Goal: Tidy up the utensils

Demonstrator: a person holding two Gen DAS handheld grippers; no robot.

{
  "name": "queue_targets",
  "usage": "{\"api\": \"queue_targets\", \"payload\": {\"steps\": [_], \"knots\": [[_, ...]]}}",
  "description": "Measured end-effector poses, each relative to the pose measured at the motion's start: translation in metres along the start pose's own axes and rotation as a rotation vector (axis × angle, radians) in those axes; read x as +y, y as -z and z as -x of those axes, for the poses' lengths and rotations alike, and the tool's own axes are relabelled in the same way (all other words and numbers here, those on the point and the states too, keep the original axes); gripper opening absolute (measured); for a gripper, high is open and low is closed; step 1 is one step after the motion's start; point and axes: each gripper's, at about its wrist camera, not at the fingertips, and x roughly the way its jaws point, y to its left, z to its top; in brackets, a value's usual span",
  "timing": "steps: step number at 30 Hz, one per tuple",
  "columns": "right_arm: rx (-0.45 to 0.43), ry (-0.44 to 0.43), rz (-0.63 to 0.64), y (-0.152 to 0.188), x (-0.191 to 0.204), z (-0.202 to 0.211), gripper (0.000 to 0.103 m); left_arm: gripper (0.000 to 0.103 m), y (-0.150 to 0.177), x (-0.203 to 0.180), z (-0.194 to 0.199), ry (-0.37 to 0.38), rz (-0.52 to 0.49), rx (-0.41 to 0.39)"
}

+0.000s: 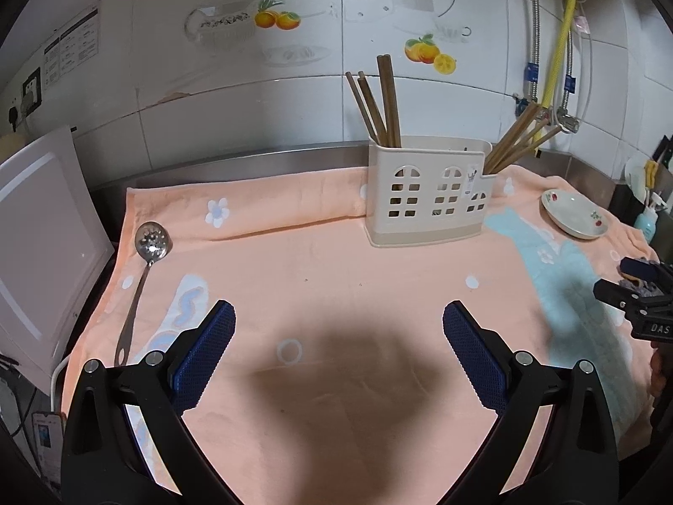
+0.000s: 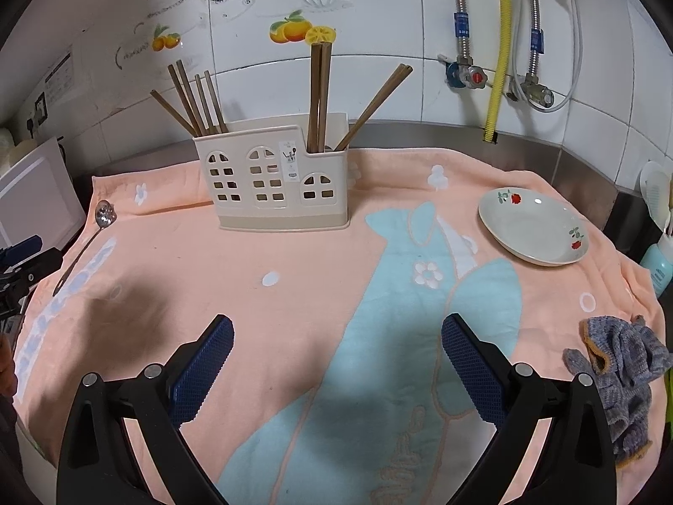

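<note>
A cream utensil holder point(image 1: 427, 193) point(image 2: 273, 176) stands at the back of the peach towel, with several brown chopsticks point(image 1: 378, 105) point(image 2: 197, 99) upright in its left and right compartments. A metal slotted spoon point(image 1: 143, 277) point(image 2: 90, 235) lies flat on the towel's left edge, bowl toward the wall. My left gripper point(image 1: 338, 324) is open and empty above the towel's front, right of the spoon's handle. My right gripper point(image 2: 336, 336) is open and empty above the blue fish pattern; it also shows at the right edge of the left wrist view point(image 1: 631, 290).
A white plate point(image 1: 574, 214) point(image 2: 532, 227) with red flowers sits on the towel at the right. A grey knitted glove point(image 2: 622, 374) lies at the front right. A white appliance point(image 1: 38, 244) stands left of the towel. Pipes and valves point(image 2: 496, 75) run along the tiled wall.
</note>
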Motion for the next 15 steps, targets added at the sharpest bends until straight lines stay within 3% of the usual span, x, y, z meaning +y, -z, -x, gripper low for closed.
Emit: {"api": "queue_targets", "payload": {"steps": [15], "knots": [[-0.011, -0.008, 0.009, 0.0013, 0.0032, 0.0080, 0.096, 0.098, -0.0012, -0.0038, 0.0075, -0.014, -0.029, -0.004]]}}
